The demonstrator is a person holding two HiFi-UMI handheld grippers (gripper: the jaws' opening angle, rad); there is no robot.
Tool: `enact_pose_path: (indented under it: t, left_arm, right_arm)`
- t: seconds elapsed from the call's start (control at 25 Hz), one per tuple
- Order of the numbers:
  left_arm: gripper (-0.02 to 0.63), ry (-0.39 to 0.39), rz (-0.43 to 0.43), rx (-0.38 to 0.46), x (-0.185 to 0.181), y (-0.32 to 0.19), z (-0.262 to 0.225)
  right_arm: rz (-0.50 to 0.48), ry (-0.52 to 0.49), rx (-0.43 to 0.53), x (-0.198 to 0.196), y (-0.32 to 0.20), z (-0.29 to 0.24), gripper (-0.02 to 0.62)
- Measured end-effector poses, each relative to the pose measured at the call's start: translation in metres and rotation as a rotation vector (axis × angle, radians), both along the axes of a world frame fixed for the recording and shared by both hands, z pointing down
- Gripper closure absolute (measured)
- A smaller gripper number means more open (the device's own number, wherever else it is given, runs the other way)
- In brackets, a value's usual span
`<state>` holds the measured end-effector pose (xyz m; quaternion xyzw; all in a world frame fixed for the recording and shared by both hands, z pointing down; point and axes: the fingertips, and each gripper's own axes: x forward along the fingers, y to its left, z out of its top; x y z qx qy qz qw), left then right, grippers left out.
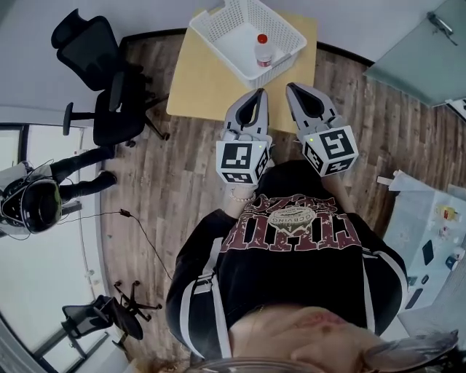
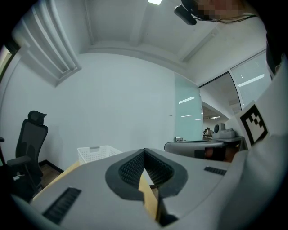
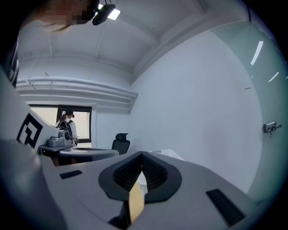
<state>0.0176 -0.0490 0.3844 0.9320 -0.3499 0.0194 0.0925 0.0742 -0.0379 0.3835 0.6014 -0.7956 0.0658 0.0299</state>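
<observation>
I hold both grippers side by side in front of my chest, above the wooden floor and short of a yellow table (image 1: 195, 86). The left gripper (image 1: 256, 93) is shut with nothing in it, its jaws meeting at the tip (image 2: 144, 151). The right gripper (image 1: 293, 87) is also shut and empty (image 3: 142, 154). Both point toward a white plastic basket (image 1: 218, 16) on the table. A clear bottle with a red cap (image 1: 263, 51) stands inside the basket. The basket (image 2: 94, 154) shows beyond the left jaws and, partly hidden, beyond the right jaws (image 3: 167, 152).
A black office chair (image 1: 102, 80) stands left of the table, and another chair (image 1: 109, 315) is at the lower left. A person (image 1: 44, 193) crouches at the left, with a cable (image 1: 145, 234) on the floor. A white desk with small items (image 1: 429, 233) is at the right.
</observation>
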Motion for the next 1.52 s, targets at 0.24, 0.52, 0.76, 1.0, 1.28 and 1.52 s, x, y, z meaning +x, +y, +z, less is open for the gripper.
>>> enact_pose_path:
  t: [0.24,0.52,0.76,1.0,1.28,1.52]
  left_arm:
    - [0.56,-0.018,0.017,-0.013,-0.005,-0.007,0.008]
    - [0.56,-0.022,0.0,-0.022,-0.014,-0.007,0.014]
    - [0.558,-0.022,-0.017,-0.029,-0.013,-0.014,0.015]
    - [0.56,-0.029,-0.039,-0.026,-0.008,-0.031,0.013]
    - [0.559,-0.041,-0.075,-0.036,-0.001,-0.06,0.015]
    - [0.559,-0.048,-0.097,-0.045,0.012,-0.087,0.013]
  right_arm:
    - [0.032,-0.008,-0.018,-0.002,-0.006,0.009,0.577]
    - [0.032,0.001,-0.023,-0.004,-0.007,0.015,0.577]
    - [0.018,0.001,-0.026,-0.002,-0.017,0.016,0.577]
    - [-0.011,-0.007,-0.034,0.0,-0.041,0.017,0.577]
    - [-0.054,-0.018,-0.04,0.006,-0.072,0.018,0.577]
    - [-0.08,-0.017,-0.049,0.017,-0.101,0.017,0.577]
